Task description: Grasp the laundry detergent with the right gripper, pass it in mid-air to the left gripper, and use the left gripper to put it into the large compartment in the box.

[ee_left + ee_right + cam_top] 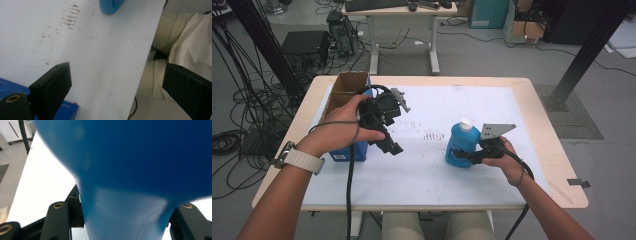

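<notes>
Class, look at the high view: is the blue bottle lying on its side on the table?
No, the blue bottle stands upright, white cap on top, with the right claw shut on its lower body.

I am seeing bare white table lying open between my two hands and along the near edge. A blue bottle is standing right of centre, filling my right gripper. A cardboard box is blocking the left edge, just behind my left gripper.

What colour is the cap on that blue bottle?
White; the cap on the bottle shows best in the high view.
</notes>
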`<state>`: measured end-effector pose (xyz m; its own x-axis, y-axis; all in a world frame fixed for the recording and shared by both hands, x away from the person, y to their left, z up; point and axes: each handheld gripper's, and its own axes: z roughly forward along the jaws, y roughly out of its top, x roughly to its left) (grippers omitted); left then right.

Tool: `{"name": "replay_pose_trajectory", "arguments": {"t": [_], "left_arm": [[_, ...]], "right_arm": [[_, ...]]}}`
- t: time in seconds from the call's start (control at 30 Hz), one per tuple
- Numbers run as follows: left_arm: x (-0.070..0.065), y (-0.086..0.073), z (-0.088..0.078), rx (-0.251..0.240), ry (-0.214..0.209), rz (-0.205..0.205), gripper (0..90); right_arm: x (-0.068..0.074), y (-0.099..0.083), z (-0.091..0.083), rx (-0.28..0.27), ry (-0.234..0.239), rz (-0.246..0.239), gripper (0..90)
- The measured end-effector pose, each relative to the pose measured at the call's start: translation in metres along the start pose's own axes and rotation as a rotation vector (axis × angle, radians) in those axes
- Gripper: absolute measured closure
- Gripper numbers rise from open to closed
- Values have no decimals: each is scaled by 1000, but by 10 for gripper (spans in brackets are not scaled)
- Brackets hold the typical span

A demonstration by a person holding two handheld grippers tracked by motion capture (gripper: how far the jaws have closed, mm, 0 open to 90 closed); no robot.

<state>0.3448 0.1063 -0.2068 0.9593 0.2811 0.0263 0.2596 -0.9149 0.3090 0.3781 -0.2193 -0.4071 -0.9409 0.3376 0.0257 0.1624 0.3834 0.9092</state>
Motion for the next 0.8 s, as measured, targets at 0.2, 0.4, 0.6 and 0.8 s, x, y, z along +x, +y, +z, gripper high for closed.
{"name": "replay_pose_trajectory", "arguments": {"t": [0.2,0.4,0.6,0.8], "left_arm": [[-2,2,-5,-4,12,-1,89],[-3,7,-12,-4,15,5,83],[-5,17,-24,-17,39,11,83],[-9,31,-34,-15,54,37,83]], "right_arm": [[0,1,1,-1,4,1,426],[1,6,-1,2,7,-20,426],[3,18,-9,-17,21,-26,426],[8,35,-21,-21,54,-31,426]]}}
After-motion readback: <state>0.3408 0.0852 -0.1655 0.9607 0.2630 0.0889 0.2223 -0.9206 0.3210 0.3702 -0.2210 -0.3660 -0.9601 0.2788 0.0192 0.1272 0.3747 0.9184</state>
